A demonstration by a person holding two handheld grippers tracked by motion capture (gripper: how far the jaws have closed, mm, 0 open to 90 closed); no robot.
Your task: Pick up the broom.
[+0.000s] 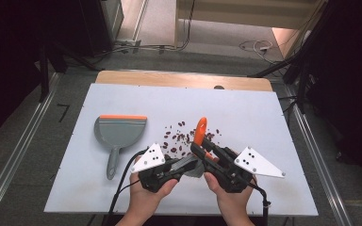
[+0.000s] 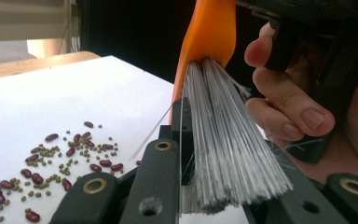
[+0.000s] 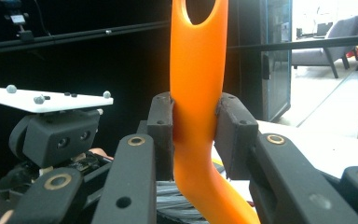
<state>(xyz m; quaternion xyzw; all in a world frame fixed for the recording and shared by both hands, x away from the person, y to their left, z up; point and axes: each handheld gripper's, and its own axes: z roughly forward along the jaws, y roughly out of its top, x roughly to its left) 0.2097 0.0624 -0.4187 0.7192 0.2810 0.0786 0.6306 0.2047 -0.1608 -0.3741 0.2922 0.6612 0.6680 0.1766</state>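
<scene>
The right gripper (image 3: 193, 135) is clamped on the orange handle (image 3: 198, 93) of a hand brush, its two black jaws pressing the handle from either side, with the handle rising straight up above them and curving away below. Just beside it, the left gripper (image 2: 200, 154) has its jaws closed on the brush's grey bristles (image 2: 223, 149), which fan out between them toward the camera; the orange handle sits directly beyond the bristles. From above, both grippers meet at the brush (image 1: 199, 136) over the near middle of the white table (image 1: 264, 117), the left hand (image 1: 148, 190) and the right hand (image 1: 228, 195) holding them side by side. Just ahead of the grippers lies a scatter of red beans and small green beans (image 1: 181, 139). Well off to the left gripper's left rests a grey dustpan (image 1: 118, 132) with an orange edge, its handle pointing toward the person.
</scene>
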